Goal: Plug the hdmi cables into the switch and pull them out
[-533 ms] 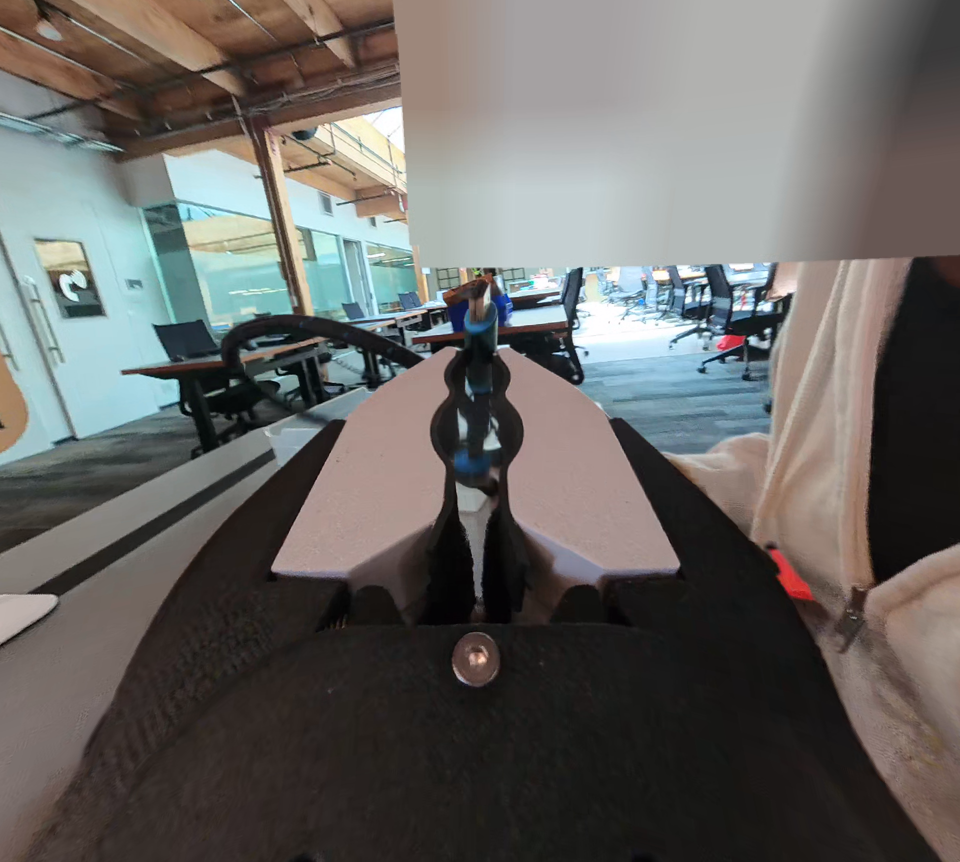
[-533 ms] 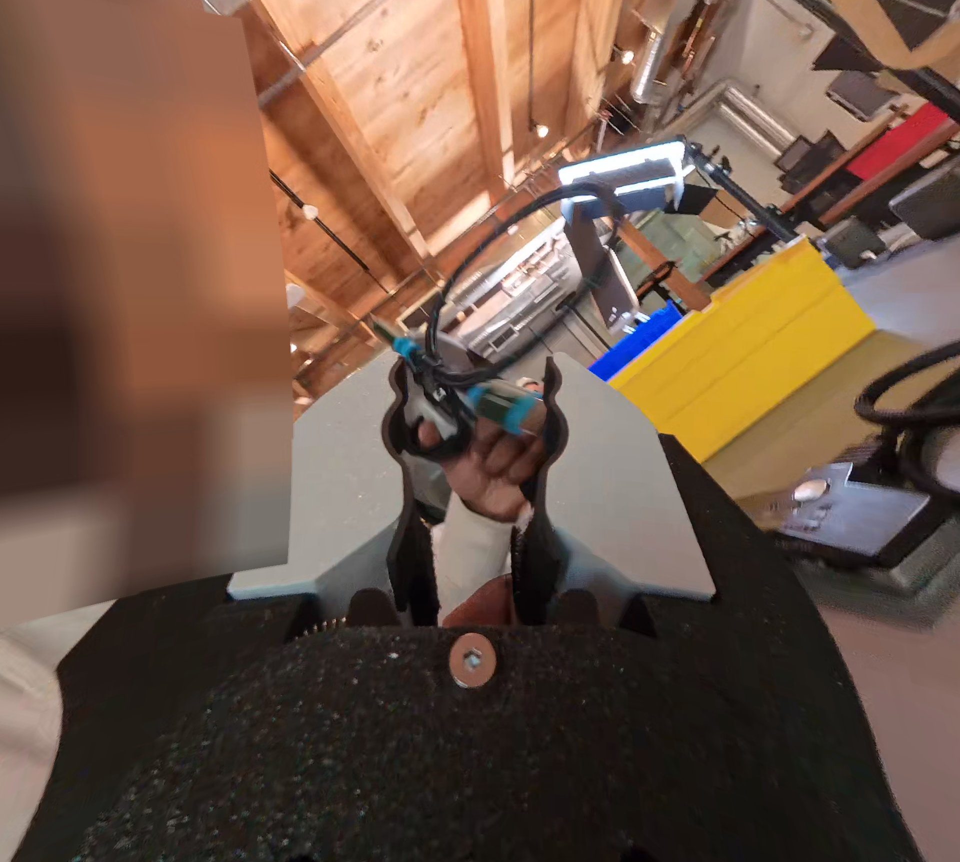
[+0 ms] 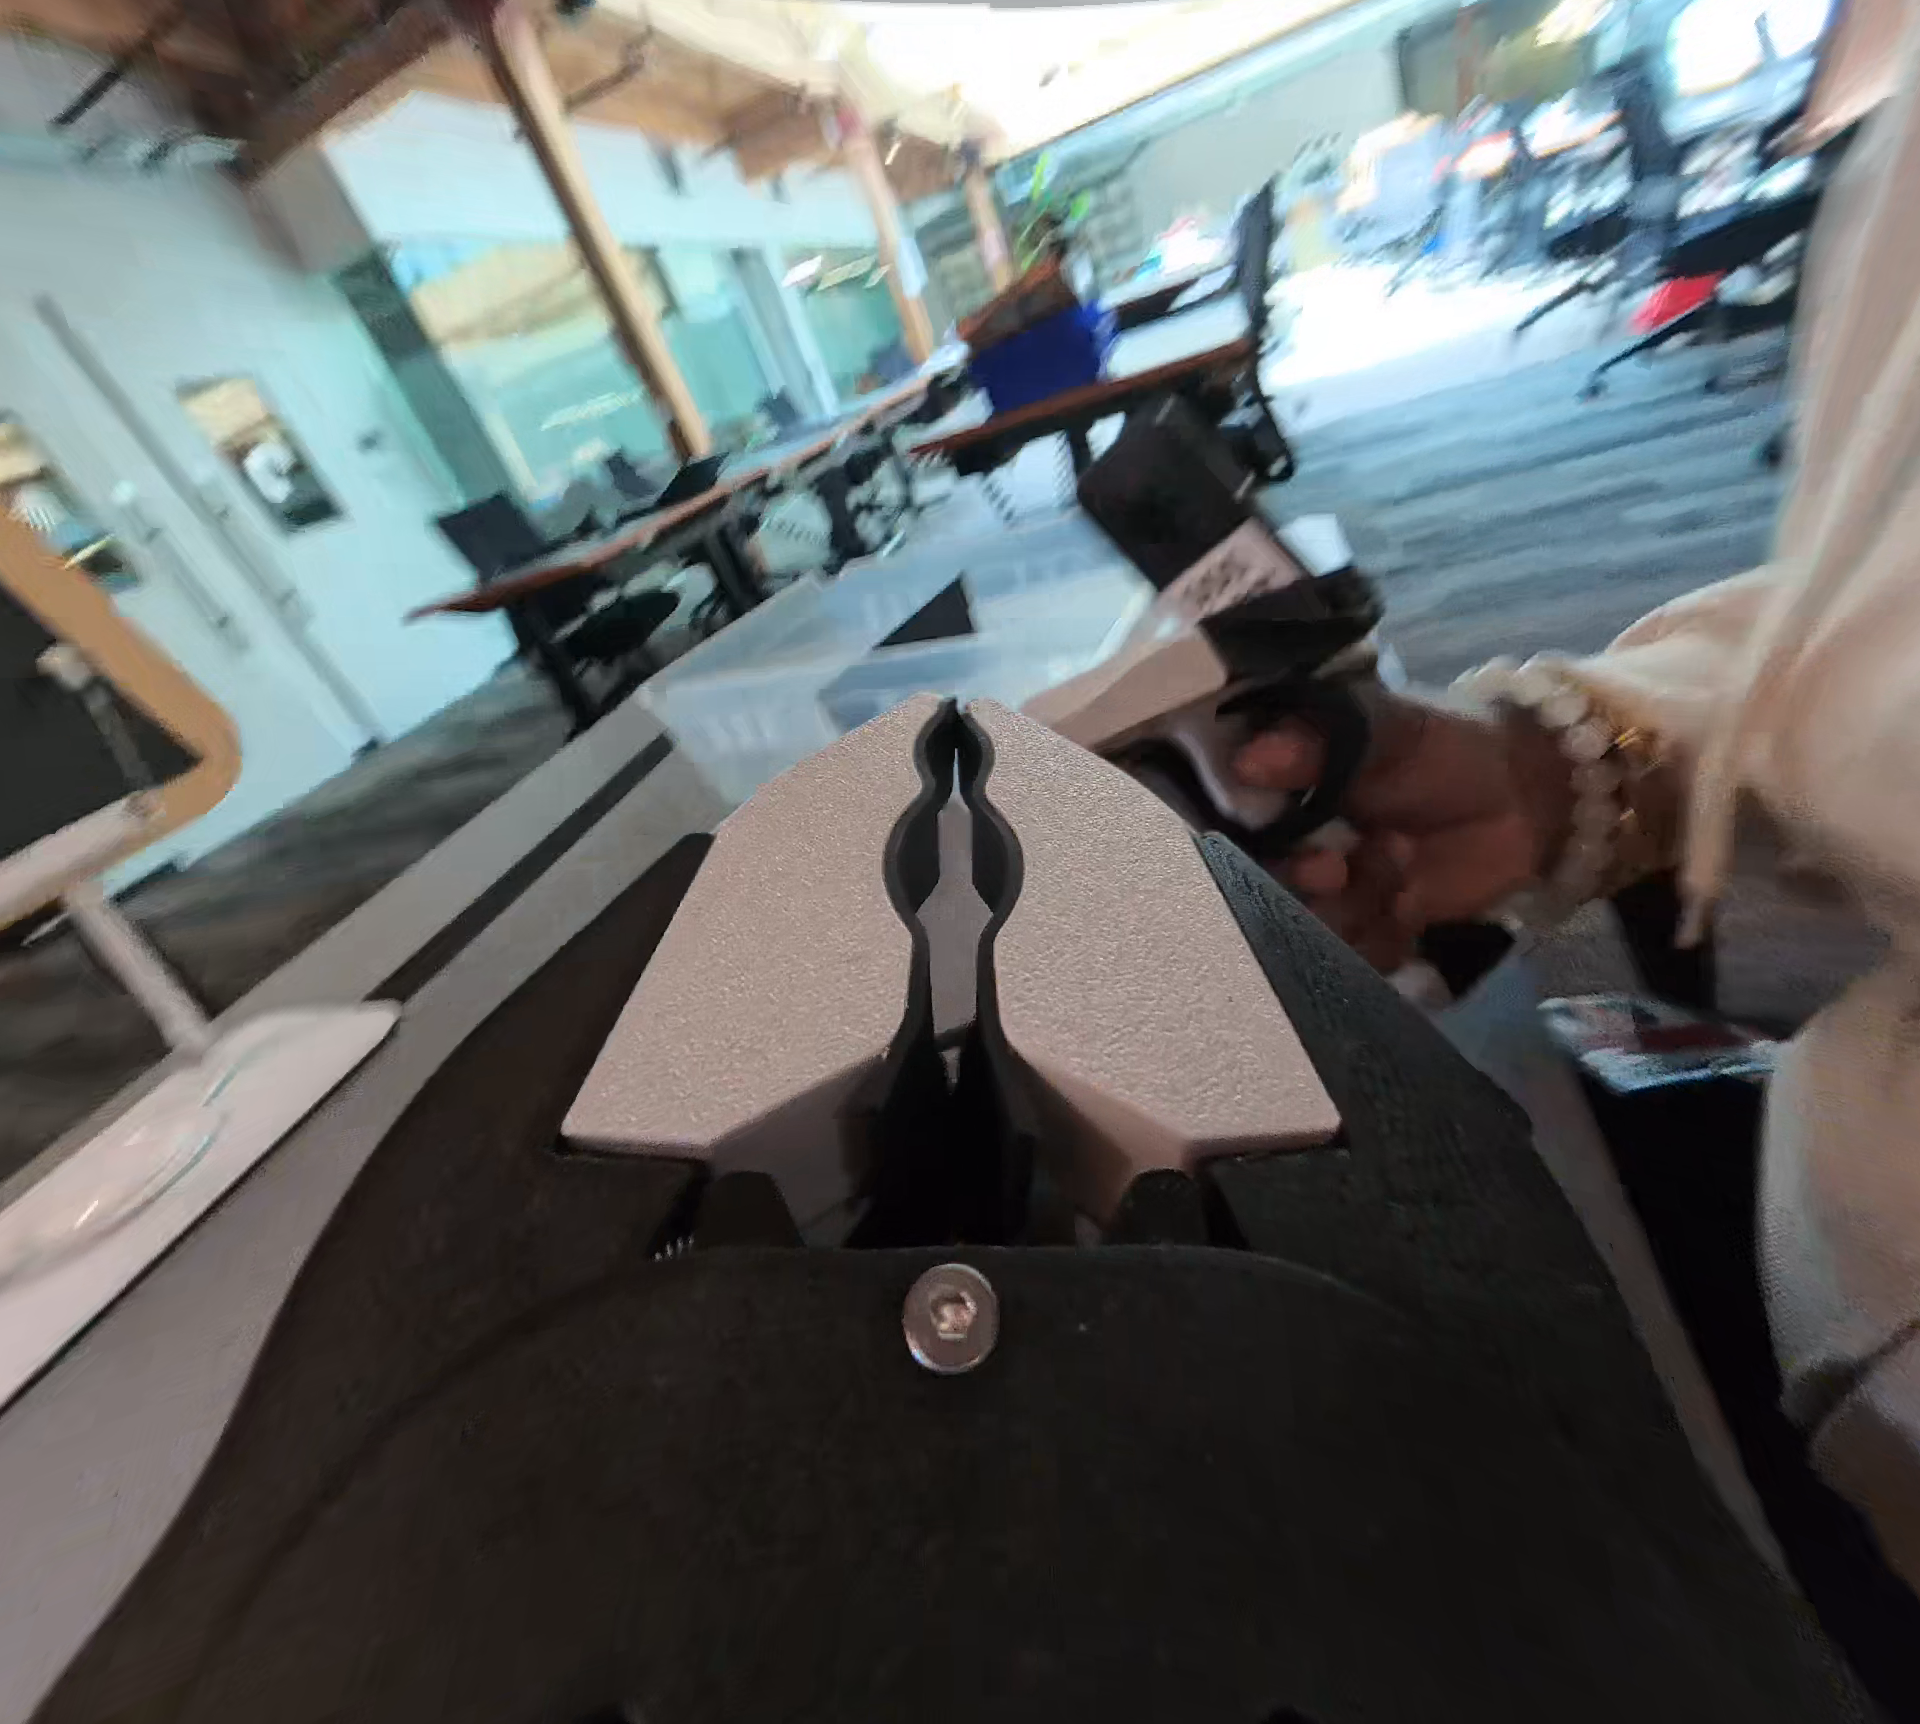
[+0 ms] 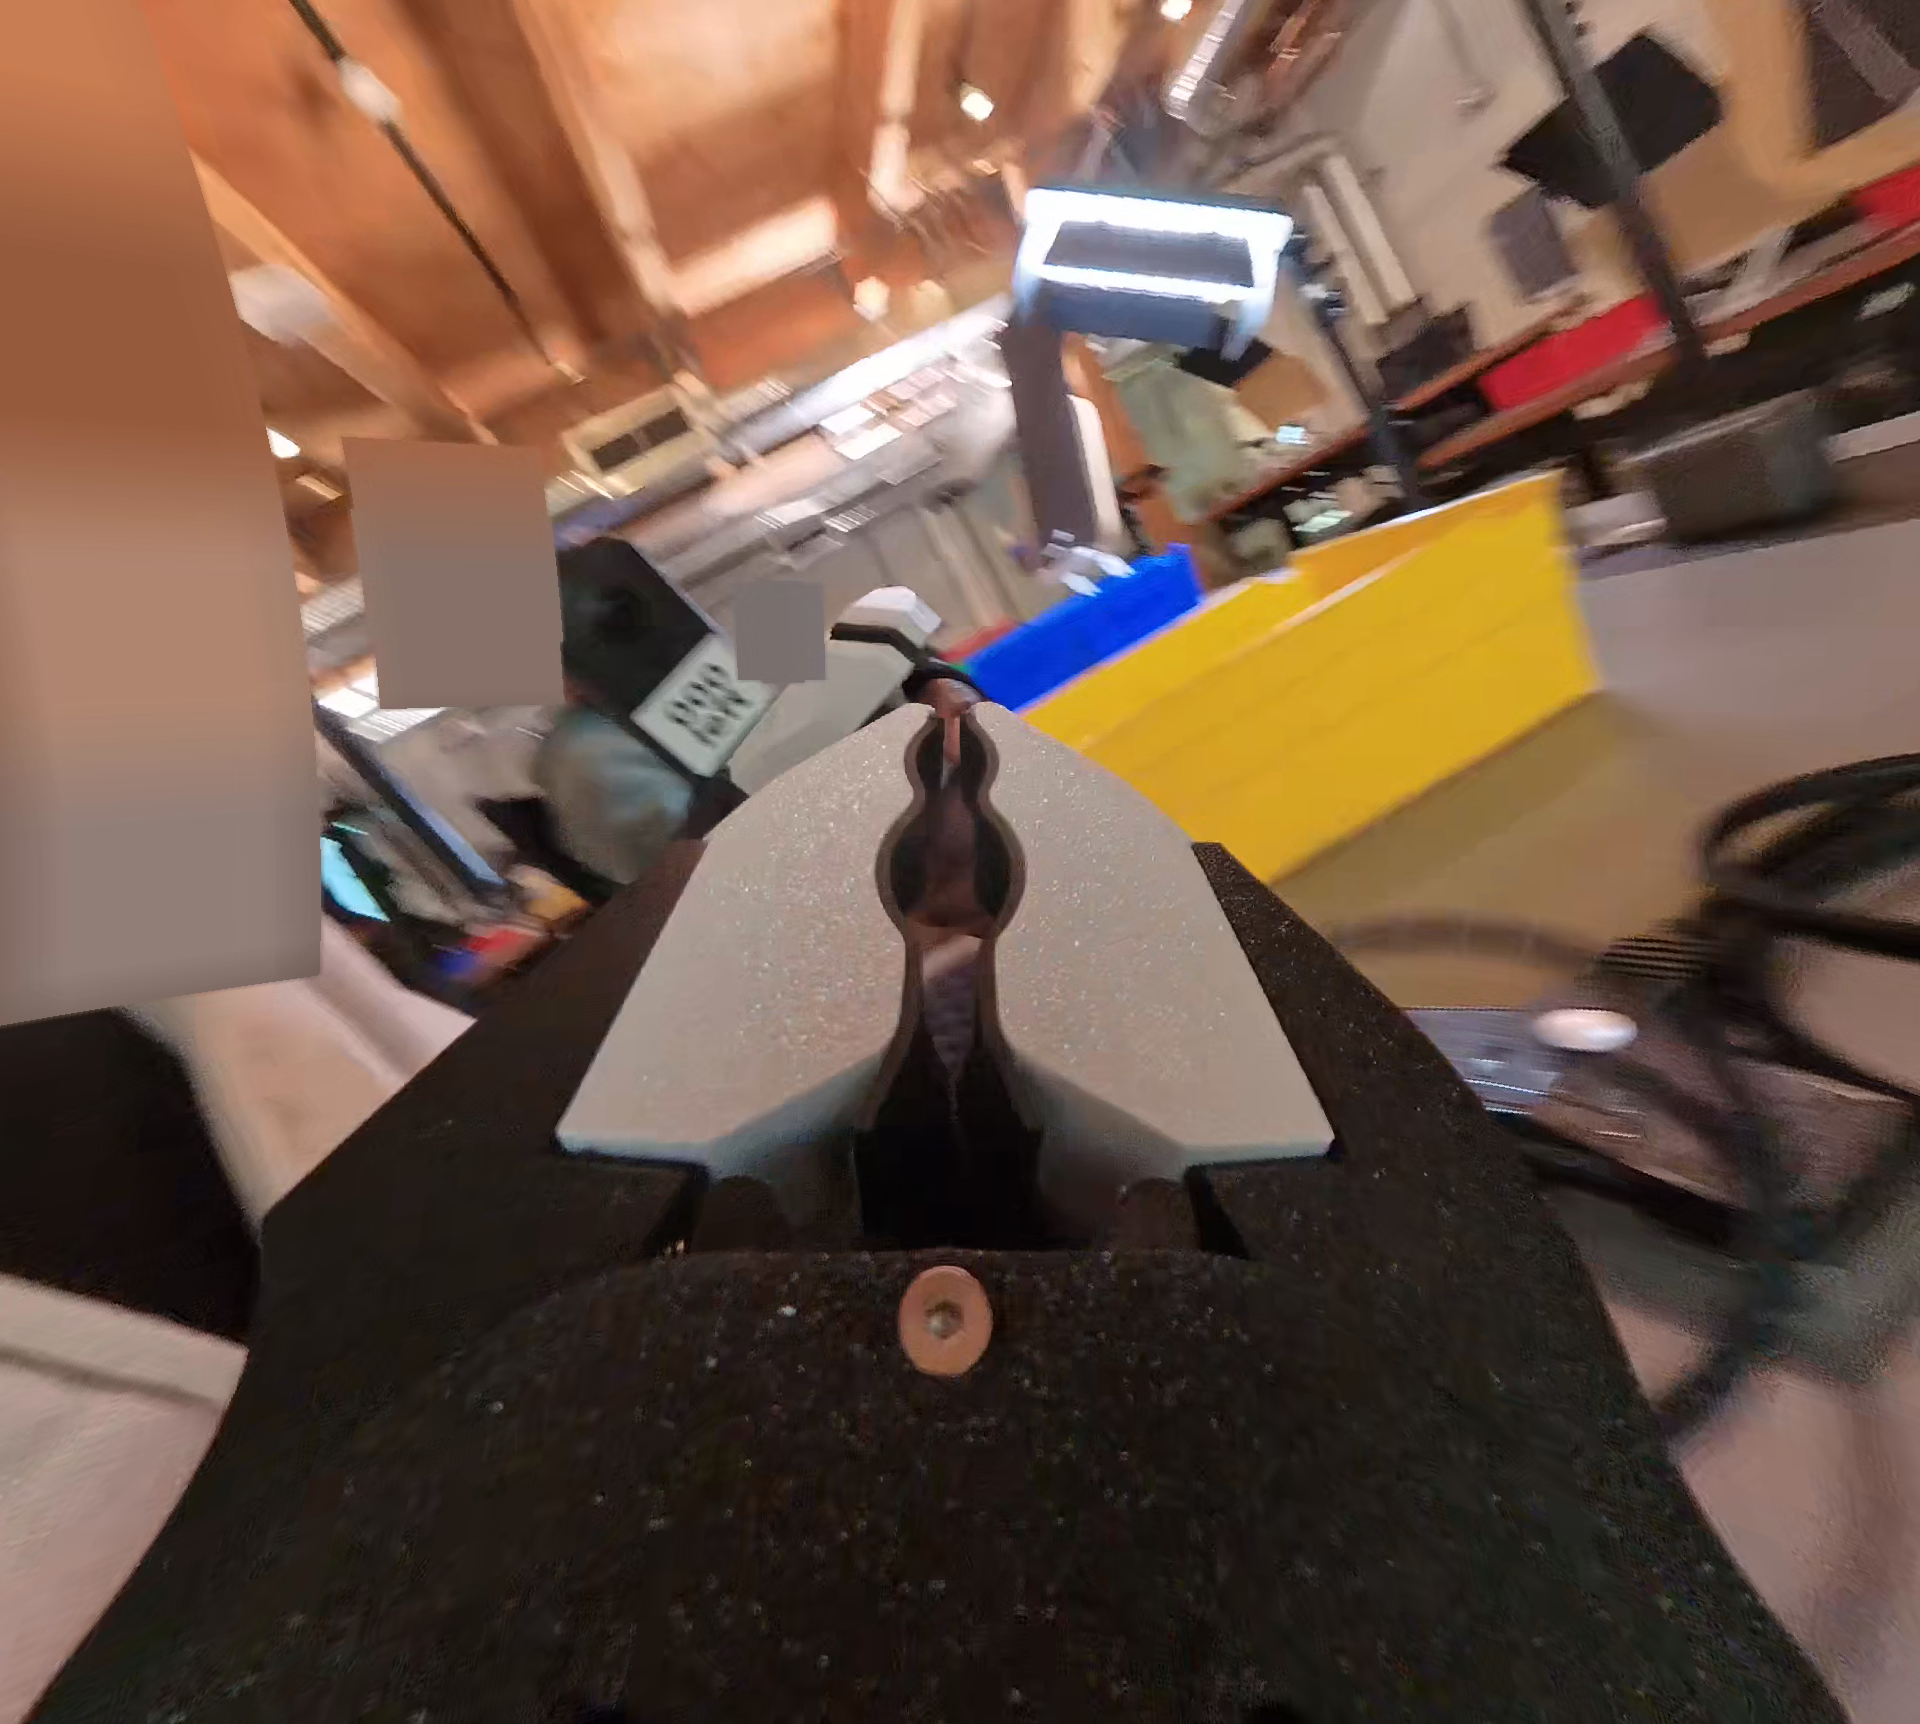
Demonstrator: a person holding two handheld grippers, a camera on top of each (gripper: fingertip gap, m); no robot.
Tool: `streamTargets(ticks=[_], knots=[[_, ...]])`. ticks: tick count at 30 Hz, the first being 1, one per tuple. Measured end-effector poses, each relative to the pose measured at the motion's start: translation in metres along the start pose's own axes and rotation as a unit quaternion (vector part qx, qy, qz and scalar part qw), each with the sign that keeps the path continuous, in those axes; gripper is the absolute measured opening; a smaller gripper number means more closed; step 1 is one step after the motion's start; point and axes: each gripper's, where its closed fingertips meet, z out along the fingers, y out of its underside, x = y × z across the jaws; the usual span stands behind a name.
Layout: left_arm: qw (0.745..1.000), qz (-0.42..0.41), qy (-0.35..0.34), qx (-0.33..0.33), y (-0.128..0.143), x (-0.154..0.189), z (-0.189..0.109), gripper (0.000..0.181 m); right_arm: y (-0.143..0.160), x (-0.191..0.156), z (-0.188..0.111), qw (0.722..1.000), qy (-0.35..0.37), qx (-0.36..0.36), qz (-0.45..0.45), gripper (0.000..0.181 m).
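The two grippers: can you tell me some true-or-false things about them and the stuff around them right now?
1. The left gripper is shut with nothing between its fingers. True.
2. The right gripper is wide open. False: its fingers are closed together at the tips.
3. A yellow bin sits beyond the right gripper, with a blue bin behind it. True.
4. The right gripper is clamping a cable plug. False: no plug shows between its fingers; black cables lie blurred off to its right.
5. In the left wrist view, a hand wearing a beaded bracelet holds the other gripper's handle. True.
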Motion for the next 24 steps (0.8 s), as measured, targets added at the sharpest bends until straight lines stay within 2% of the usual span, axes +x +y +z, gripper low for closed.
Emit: streamTargets(ticks=[2,5,8,10,14,17,19,21,22,24], knots=[[0.997,-0.007,-0.033,-0.065,0.016,-0.012,-0.008,0.0,-0.008,0.009,-0.006,0.997,0.037,-0.03,-0.056,0.003],[0.983,-0.042,-0.016,-0.18,0.038,-0.008,-0.032,0.032,-0.014,0.015,-0.02,0.982,0.074,-0.116,-0.129,0.013],[0.966,-0.023,-0.007,-0.258,0.058,-0.001,-0.06,0.039,0.012,0.014,-0.03,0.947,0.073,-0.261,-0.173,0.036],[0.956,-0.019,0.001,-0.293,0.07,0.006,-0.072,0.039,0.04,0.012,-0.031,0.919,0.06,-0.334,-0.202,0.041],[0.943,-0.037,0.009,-0.33,0.088,0.018,-0.081,0.041,0.102,0.024,-0.026,0.843,0.046,-0.46,-0.276,0.042],[0.934,-0.032,0.018,-0.354,0.098,0.023,-0.086,0.041,0.13,0.041,-0.019,0.784,0.053,-0.52,-0.334,0.042],[0.926,-0.02,0.026,-0.377,0.107,0.026,-0.09,0.041,0.143,0.056,-0.023,0.74,0.058,-0.564,-0.361,0.035],[0.916,-0.005,0.042,-0.398,0.116,0.029,-0.093,0.041,0.147,0.054,-0.02,0.736,0.03,-0.573,-0.36,0.021],[0.912,0.004,0.048,-0.407,0.121,0.03,-0.094,0.041,0.146,0.055,-0.021,0.726,0.021,-0.58,-0.369,0.014],[0.909,0.026,0.057,-0.412,0.126,0.032,-0.092,0.037,0.138,0.06,-0.021,0.699,0.008,-0.572,-0.43,0.012]])
